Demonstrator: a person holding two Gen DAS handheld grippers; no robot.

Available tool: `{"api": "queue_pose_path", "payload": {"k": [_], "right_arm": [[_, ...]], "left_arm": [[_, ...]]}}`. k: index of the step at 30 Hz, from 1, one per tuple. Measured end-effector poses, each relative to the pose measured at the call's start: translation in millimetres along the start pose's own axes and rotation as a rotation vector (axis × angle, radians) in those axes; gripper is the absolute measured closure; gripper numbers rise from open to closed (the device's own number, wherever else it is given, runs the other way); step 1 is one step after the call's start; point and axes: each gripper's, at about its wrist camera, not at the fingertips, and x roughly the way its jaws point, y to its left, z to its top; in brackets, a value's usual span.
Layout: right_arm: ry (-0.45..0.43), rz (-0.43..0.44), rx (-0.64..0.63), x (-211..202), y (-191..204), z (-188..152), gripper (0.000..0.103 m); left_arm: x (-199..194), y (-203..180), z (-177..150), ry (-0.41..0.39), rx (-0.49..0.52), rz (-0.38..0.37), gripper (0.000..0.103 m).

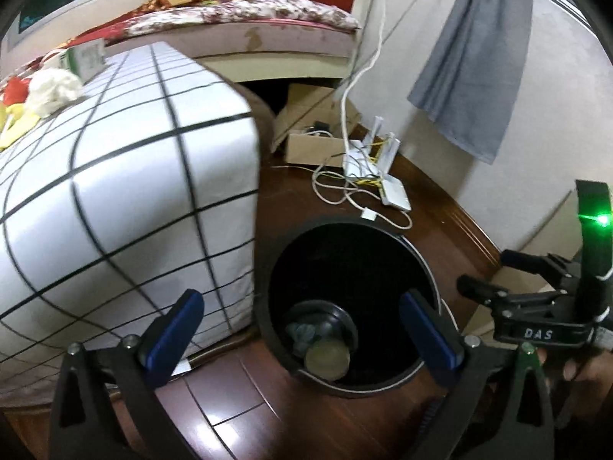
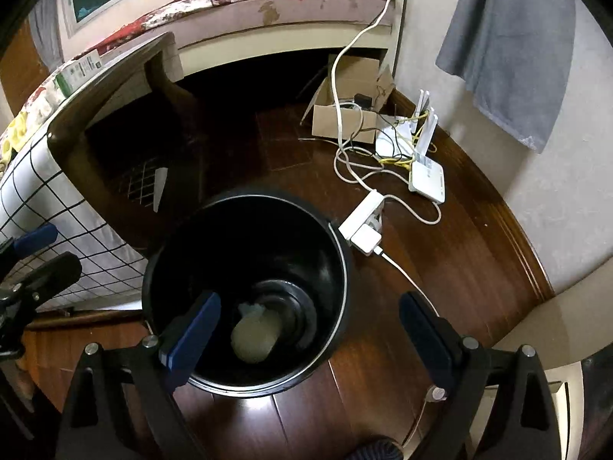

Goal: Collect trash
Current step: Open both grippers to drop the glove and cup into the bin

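Both hand-held grippers – left (image 1: 302,329), right (image 2: 310,333) – gape wide w/ blue pads, nothing between. Below: round glossy black trash bin (image 2: 341,253) on dark wood floor (image 2: 440,268); crumpled pale trash (image 2: 254,335) lies at its bottom, long axis roughly toward the camera.

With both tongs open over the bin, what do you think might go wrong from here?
1. The white cable runs right beside the black bin; the right tongs might snag it when pulling away.
2. Trash remains on the grid-patterned table, like the crumpled white tissue; the left tongs could knock it off the edge.
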Motion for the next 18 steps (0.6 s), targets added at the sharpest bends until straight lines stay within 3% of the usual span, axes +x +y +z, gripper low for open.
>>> {"api": "queue_pose_path", "payload": {"k": [5, 18], "right_arm": [[-0.007, -0.01, -0.034, -0.8, 10.7, 0.3, 0.004], [-0.063, -0.005, -0.087, -24.3, 36.0, 5.2, 0.002]], "left_arm": [[-3.0, 1.7, 1.0, -0.011, 0.015, 0.045, 0.001], [-13.8, 2.2, 7.8, -0.041, 0.026, 0.079, 0.001]]}}
